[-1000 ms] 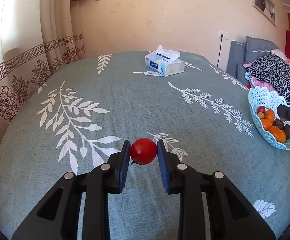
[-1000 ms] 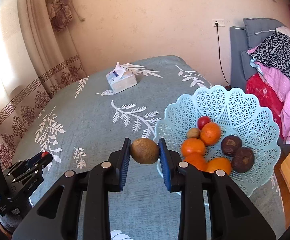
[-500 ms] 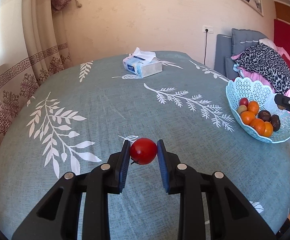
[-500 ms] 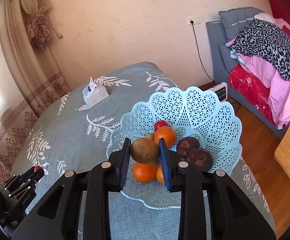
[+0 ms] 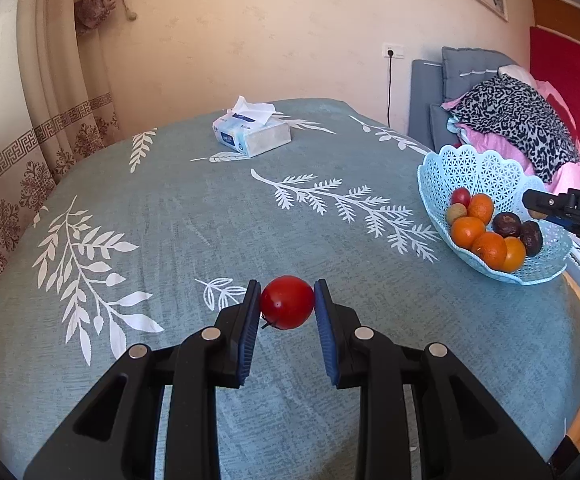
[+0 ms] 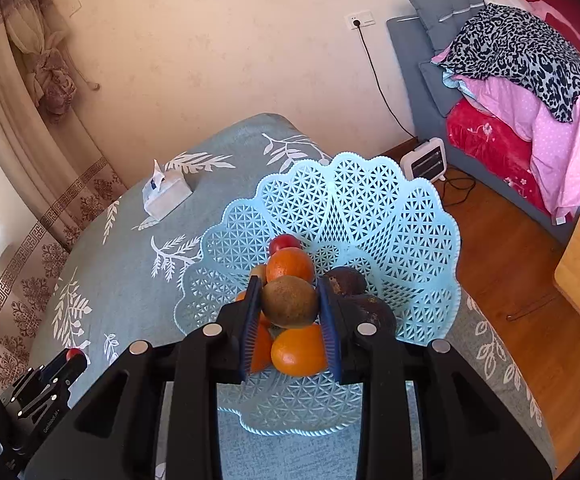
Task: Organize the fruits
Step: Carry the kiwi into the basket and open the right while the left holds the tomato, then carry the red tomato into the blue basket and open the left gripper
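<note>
Tongs [image 6: 290, 304] around dull brown-green fruit [image 6: 289, 301]

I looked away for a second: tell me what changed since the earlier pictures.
The right tool, shut on the brown fruit, moved from beside the blue basket to over the fruit piled in it. The left tool carried its red fruit towards the basket. Nothing was released; the tissue pack stayed put.

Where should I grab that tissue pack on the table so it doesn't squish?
Grip the tissue pack across its two long flat sides, low down near the tablecloth, coming straight from above. It lies flat, and a loose tissue sticks out of the top, so I'd set the jaws beside that tuft and squeeze gently.
</note>
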`<state>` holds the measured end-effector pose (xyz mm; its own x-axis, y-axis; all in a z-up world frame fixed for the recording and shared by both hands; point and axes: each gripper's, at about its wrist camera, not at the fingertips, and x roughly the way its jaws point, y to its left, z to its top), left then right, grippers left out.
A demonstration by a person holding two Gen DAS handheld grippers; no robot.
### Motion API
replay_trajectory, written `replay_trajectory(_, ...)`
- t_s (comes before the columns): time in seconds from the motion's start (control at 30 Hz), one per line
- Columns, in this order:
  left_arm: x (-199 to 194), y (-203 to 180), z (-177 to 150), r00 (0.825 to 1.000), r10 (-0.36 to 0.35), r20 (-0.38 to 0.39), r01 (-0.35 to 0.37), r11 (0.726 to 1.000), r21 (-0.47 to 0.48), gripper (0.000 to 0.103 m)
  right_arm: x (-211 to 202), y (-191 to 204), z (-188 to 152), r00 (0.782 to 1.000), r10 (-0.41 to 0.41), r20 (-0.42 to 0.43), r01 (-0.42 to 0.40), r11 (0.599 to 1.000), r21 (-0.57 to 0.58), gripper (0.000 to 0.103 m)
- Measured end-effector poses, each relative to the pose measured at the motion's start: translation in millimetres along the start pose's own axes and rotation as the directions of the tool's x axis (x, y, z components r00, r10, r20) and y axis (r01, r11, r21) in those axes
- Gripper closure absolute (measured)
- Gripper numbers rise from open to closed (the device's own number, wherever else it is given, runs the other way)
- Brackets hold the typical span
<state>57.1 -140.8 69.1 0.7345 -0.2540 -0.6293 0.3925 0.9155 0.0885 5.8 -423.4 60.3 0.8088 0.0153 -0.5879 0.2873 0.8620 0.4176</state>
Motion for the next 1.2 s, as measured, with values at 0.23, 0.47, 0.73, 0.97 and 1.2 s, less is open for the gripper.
replay_trajectory(0.23, 2, -7, 2, 1.000, -0.004, -0.005, 0.004, 1.000, 0.013, 0.075, 1, -2, 1, 1.000, 0.002, 0.003, -0.003, 1.000, 0.001, 0.065)
replay_trajectory(0.47, 5, -20, 7, 0.999, -0.041, -0.015, 0.041, 0.999, 0.029, 0.075, -21, -7, 2, 0.995, -0.055, 0.080, 0.056, 0.998, -0.008, 0.065)
replay_trajectory(0.73, 3, -49, 28, 0.994, -0.105, 0.021, 0.103, 0.991, 0.079, 0.075, -44, 0, -4, 0.970, -0.150, 0.193, 0.165, 0.984, -0.061, 0.057)
replay_trajectory(0.97, 12, -78, 54, 0.979, -0.200, 0.026, 0.196, 0.975, 0.105, 0.075, -49, -6, -4, 0.964, -0.163, 0.209, 0.177, 0.983, -0.050, 0.056)
replay_trajectory(1.2, 18, -105, 69, 0.967, -0.250, 0.050, 0.241, 0.959, 0.150, 0.075, -46, -13, -6, 0.967, -0.161, 0.198, 0.170, 0.985, -0.031, 0.055)
